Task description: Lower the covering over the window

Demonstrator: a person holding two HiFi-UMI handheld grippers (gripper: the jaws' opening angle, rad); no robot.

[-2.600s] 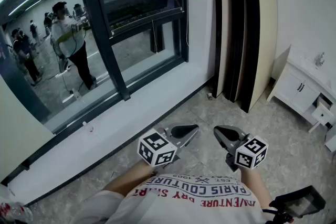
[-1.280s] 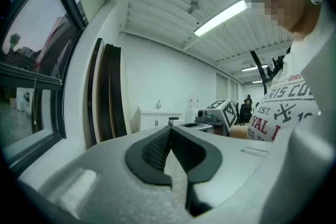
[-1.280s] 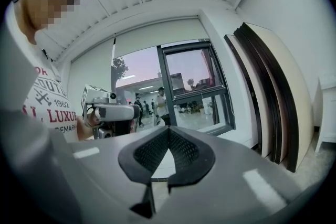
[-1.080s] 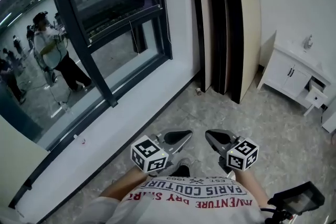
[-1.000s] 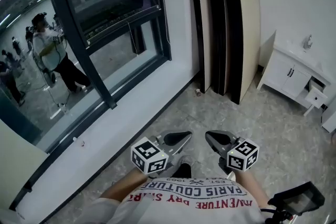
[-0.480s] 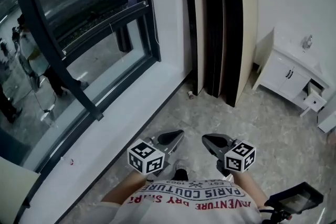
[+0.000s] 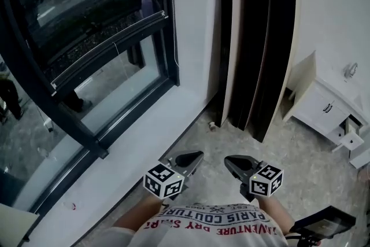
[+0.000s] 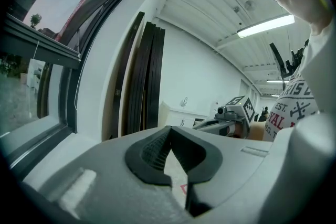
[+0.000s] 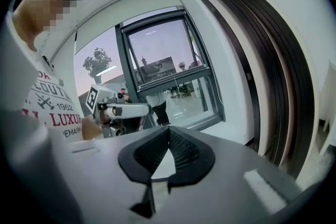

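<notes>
The window (image 7: 87,37) has a dark frame and fills the left of the head view; no covering shows over its glass. My left gripper (image 7: 193,154) and right gripper (image 7: 231,160) are held side by side in front of the person's chest, above the stone floor. Both point toward the wall corner beside the window. Each is shut with nothing between its jaws. In the left gripper view the left gripper (image 8: 169,131) has its tips meeting, with the window frame (image 8: 68,86) to its left. The right gripper (image 9: 168,131) shows the same in its own view.
Dark and beige boards (image 7: 254,37) lean against the wall right of the window. A white cabinet (image 7: 326,107) with an open drawer (image 7: 351,139) stands at the right. A small object (image 7: 212,125) lies on the floor by the boards. A white sill (image 7: 144,142) runs under the window.
The person has walked along the window toward the leaning boards, and both grippers have moved with them. The boards and the window's right end are nearer. Both grippers stay shut.
</notes>
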